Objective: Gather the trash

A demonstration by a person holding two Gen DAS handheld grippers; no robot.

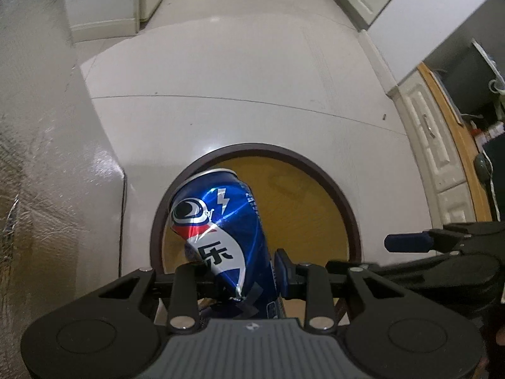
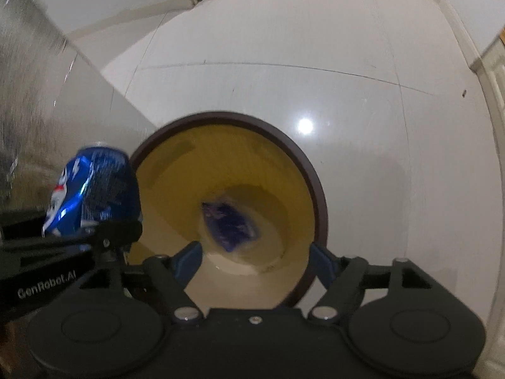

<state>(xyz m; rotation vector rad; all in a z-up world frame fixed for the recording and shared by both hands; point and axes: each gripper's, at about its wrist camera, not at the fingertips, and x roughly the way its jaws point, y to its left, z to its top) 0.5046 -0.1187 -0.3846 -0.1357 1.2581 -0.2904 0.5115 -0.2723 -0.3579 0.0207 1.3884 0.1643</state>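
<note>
Foil-covered surface [image 1: 41, 164]: fills the left of both views, crinkled and shiny, its corner standing just beside the bin's left rim.
Left gripper [image 1: 240, 271]: points steeply down over the left part of the bin mouth, jaws clamped on the can's lower body; in the right wrist view its black frame enters from the left edge, printed "GenRobot.AI".
Can [image 1: 217, 221]: blue soda can with a white, red and blue emblem, a lightning bolt and a Chinese character; dented and creased. It is held clear above the bin's left rim, tilted slightly, its top end pointing away from the camera. In the right wrist view it [image 2: 94, 189] hangs just outside the bin's left edge, blurred.
Bin [image 1: 353, 221]: round, dark brown rim, yellow-ochre inner wall, standing on the floor below both grippers.
Blue wrapper [image 2: 228, 224]: a crumpled, blurred blue piece lies at the bottom of the bin, near the centre; what it is cannot be told.
Right gripper [image 2: 255, 260]: points almost straight down over the bin's near rim, blue-padded jaws wide apart with nothing between them, the blue piece lying far below.
Floor [image 1: 240, 72]: pale glossy tiles with thin joints.
Cabinet [image 1: 432, 145]: cream panelled doors under a wooden counter edge, at the right edge of the left wrist view.
</note>
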